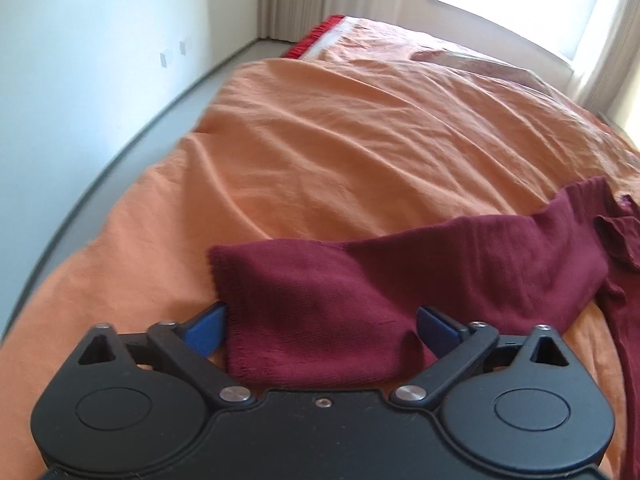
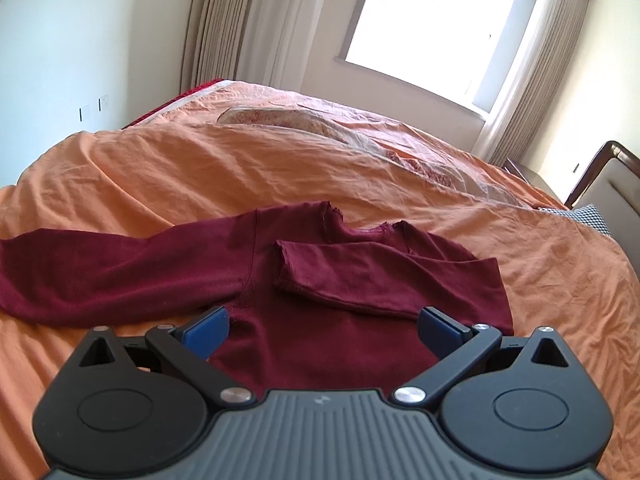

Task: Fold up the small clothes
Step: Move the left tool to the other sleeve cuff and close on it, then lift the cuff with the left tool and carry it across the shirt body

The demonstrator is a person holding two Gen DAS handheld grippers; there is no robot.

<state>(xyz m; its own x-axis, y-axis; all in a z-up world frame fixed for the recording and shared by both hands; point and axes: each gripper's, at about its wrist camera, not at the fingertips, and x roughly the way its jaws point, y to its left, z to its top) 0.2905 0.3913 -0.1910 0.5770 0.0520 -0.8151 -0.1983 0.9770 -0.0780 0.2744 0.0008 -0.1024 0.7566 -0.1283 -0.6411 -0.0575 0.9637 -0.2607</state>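
Sweater (image 2: 304, 280), dark red, flat on orange bed cover (image 2: 160, 168). One sleeve (image 2: 360, 276) already folded across chest. Other sleeve (image 1: 360, 280) stretched long, out to left side, cuff end right between fingers of left gripper (image 1: 320, 330). Left jaws wide apart, nothing pinched yet. Right gripper (image 2: 323, 330) over body of sweater near bottom edge, jaws also wide apart, empty. Left much nearer to long sleeve, so probably left to grab and fold.
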